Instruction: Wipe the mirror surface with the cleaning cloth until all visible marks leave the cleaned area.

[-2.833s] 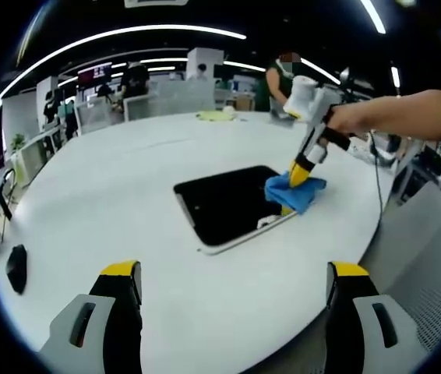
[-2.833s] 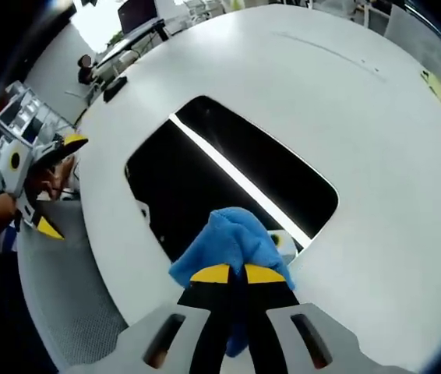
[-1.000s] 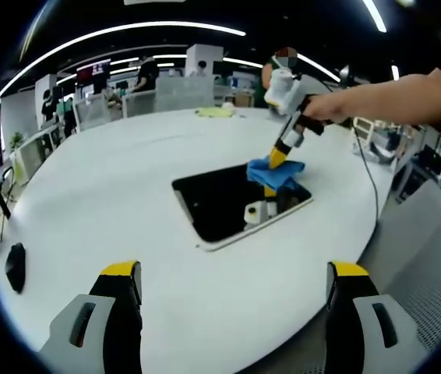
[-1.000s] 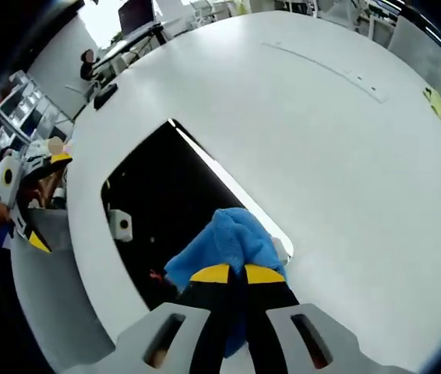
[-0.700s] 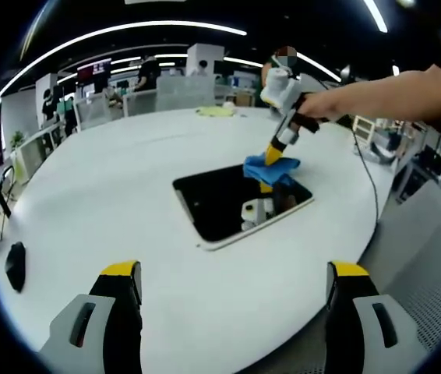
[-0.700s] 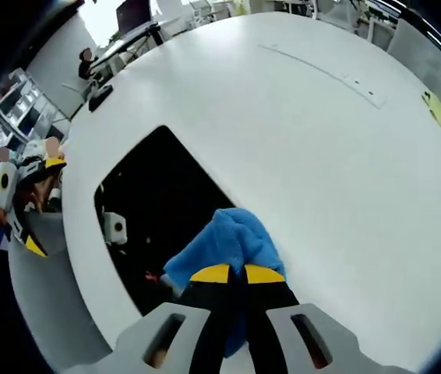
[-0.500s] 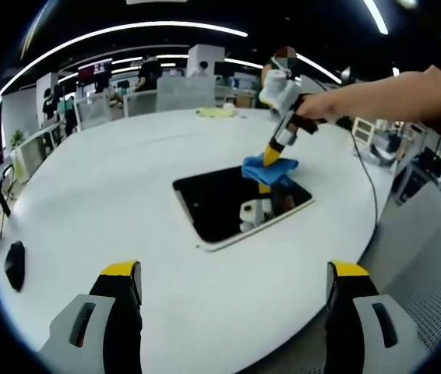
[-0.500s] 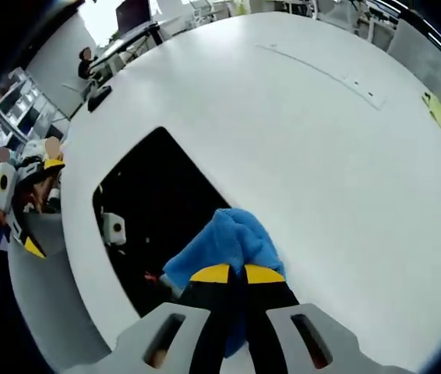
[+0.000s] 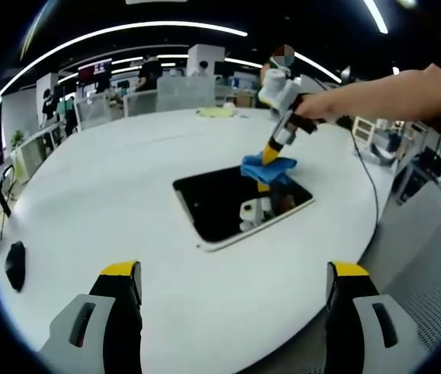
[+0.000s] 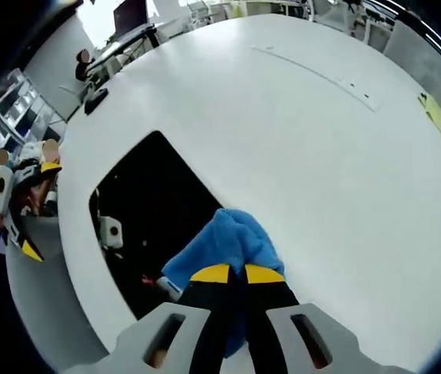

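Cloth (image 10: 222,241) is gripped in the closed right gripper (image 10: 229,274) and pressed onto the mirror's (image 9: 224,204) 2 o'clock edge for wiping; left gripper (image 9: 234,273) is held open, clear.

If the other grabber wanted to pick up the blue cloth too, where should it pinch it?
Probably the loose bunched fold of the blue cloth that sticks out beside the right gripper, which is already shut on its middle. That fold stands up soft above the flat mirror, so the open left gripper could come down from above and pinch it.
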`<action>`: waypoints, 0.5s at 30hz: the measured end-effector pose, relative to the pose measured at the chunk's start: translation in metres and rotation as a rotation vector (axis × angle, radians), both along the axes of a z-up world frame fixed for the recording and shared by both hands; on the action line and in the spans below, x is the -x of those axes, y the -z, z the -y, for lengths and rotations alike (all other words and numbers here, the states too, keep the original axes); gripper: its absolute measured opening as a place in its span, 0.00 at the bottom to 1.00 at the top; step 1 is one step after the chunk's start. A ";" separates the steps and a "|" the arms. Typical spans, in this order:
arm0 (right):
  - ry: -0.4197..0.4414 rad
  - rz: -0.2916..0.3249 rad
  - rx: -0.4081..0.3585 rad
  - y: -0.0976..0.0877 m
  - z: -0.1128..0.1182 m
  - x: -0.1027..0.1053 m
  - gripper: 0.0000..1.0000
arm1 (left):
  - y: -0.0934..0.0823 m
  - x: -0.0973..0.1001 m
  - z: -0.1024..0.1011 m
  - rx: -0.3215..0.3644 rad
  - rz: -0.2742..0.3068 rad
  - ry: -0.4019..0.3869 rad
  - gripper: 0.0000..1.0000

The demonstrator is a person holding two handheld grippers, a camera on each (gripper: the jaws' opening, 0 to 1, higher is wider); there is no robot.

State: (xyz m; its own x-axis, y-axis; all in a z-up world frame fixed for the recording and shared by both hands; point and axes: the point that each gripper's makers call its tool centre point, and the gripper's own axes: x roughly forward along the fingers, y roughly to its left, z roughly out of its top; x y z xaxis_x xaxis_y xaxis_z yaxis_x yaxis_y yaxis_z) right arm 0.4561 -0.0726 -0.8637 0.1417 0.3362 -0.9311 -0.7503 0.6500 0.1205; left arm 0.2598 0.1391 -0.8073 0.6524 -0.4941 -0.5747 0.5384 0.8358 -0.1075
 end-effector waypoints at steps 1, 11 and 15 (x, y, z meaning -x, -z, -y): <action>0.000 0.000 0.000 0.000 0.000 0.000 0.00 | 0.000 0.000 0.000 0.001 0.000 0.000 0.99; 0.003 0.011 0.001 0.002 0.001 -0.003 0.00 | 0.000 0.000 0.000 0.003 0.000 0.000 0.99; 0.004 0.010 0.009 0.001 0.000 -0.002 0.00 | 0.000 -0.001 0.000 0.006 0.001 0.000 0.99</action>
